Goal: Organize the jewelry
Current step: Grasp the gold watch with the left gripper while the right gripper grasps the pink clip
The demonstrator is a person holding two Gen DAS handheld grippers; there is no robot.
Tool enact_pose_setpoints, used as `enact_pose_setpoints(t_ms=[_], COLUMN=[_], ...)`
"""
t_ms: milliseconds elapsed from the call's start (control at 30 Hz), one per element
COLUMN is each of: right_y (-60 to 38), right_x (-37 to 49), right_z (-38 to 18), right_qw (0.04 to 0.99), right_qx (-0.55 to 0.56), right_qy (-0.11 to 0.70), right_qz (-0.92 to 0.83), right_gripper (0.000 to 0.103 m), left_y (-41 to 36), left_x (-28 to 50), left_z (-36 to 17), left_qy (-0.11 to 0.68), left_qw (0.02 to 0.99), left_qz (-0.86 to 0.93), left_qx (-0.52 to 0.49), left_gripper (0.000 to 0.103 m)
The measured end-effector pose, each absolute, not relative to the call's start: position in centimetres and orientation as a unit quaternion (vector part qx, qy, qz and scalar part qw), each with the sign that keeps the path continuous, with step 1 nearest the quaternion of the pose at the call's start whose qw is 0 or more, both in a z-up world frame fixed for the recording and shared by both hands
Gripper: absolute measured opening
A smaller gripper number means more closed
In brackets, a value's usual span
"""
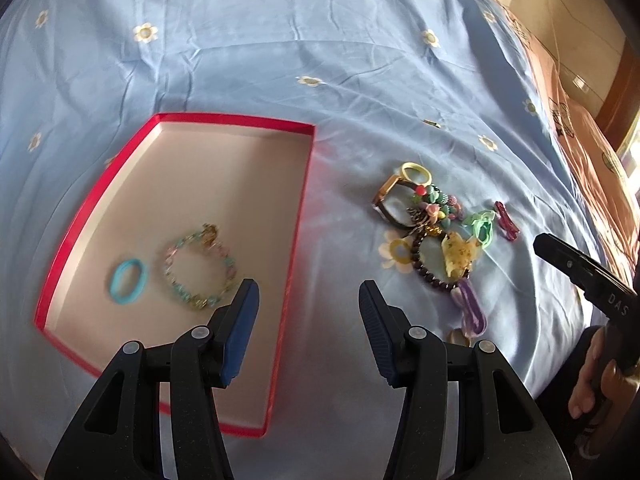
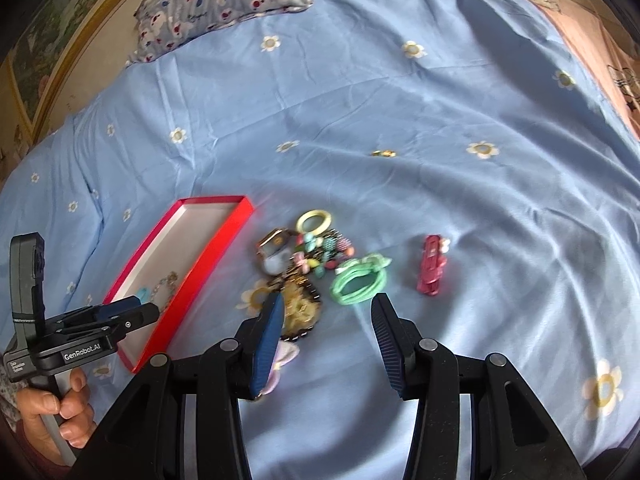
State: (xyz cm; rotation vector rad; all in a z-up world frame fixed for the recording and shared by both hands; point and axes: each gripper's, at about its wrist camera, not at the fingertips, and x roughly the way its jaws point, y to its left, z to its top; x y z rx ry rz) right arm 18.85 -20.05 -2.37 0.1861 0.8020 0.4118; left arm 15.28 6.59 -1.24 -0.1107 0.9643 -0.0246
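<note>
The right gripper (image 2: pixel 326 340) is empty, with its fingers half open. The green hair tie (image 2: pixel 358 280) lies on the blue bedsheet (image 2: pixel 400 120), just past the fingertips. The left gripper (image 1: pixel 308 316), empty and half open too, is nearer the red box (image 1: pixel 296 216).

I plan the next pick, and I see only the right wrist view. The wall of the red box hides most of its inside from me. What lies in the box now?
Observer: Two things lie in the red box: a blue hair tie and a pastel beaded bracelet.
Operator: Do they touch each other?
Observer: No. They lie side by side, and a strip of box floor shows between them.
Operator: I see the left gripper only from the side. Is it empty?
Observer: Yes. The left gripper is open, with nothing between its fingers.
</note>
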Motion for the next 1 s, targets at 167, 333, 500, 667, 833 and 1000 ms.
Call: enact_pose_setpoints(t_ms=[167, 333, 500, 667, 833, 1000], right_y=[-21.4, -22.5, -22.8, -22.7, -22.3, -22.5], right_x=[20.0, 21.3, 22.8, 24.4, 25.8, 26.3], right_z=[-2.7, -3.2, -3.8, -4.8, -6.3, -7.3], right_qw=[0.903, 0.905, 0.901, 0.895, 0.887, 0.884], right_qx=[0.078, 0.071, 0.062, 0.054, 0.050, 0.051], right_qy=[0.387, 0.393, 0.406, 0.421, 0.442, 0.448], right_qz=[0.170, 0.148, 0.139, 0.134, 0.126, 0.122], right_gripper=[0.047, 0.047, 0.047, 0.046, 0.044, 0.017], left_y=[5.2, 3.8, 2.4, 1.4, 0.3, -1.1], left_x=[17.4, 20.3, 23.1, 25.8, 27.7, 28.4], left_z=[-1.0, -1.2, -2.3, -3.6, -5.0, -6.3], left_qy=[0.461, 0.459, 0.468, 0.483, 0.498, 0.509], left_qw=[0.886, 0.887, 0.882, 0.874, 0.864, 0.856], left_qz=[-0.026, -0.042, -0.053, -0.060, -0.070, -0.085], left_qx=[-0.039, -0.026, -0.014, -0.008, 0.007, 0.030], left_gripper=[0.051, 0.051, 0.051, 0.051, 0.038, 0.010])
